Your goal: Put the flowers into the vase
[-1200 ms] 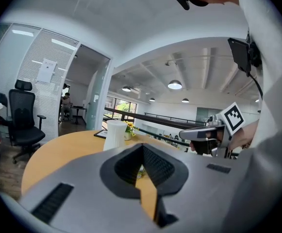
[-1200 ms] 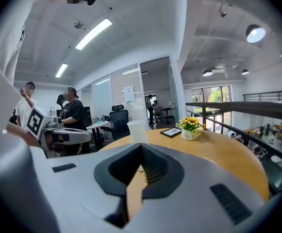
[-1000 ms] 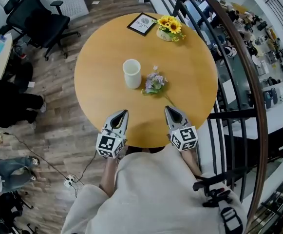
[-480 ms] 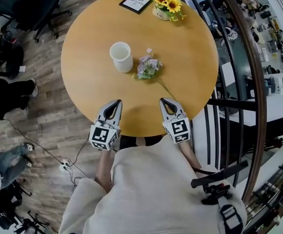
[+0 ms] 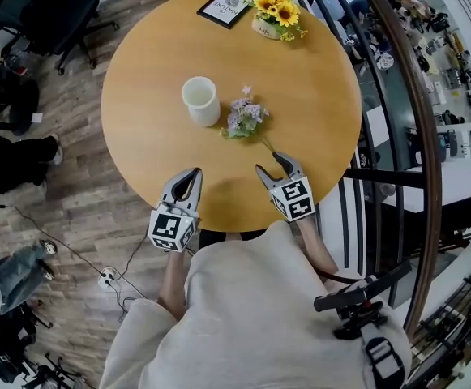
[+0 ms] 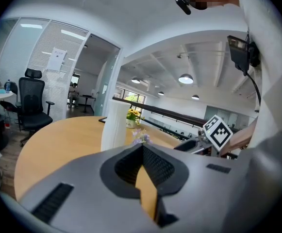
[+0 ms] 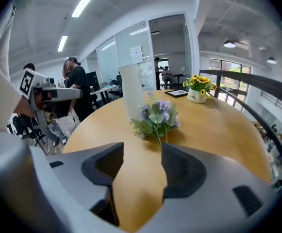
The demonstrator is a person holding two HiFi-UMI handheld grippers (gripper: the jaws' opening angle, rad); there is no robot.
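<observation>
Head view: purple artificial flower sprig lies flat on the round wooden tabletop, just right of the white cylindrical vase, its stem trailing toward my right tongs, the nearer pair

Left gripper view: left tongs closed, empty

Right gripper view: right tongs have just been opening, nothing between them, the stem straight ahead; I can't read the black-framed card

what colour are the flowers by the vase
Flowers: pale purple, green leaves; best in the right gripper view.
</observation>
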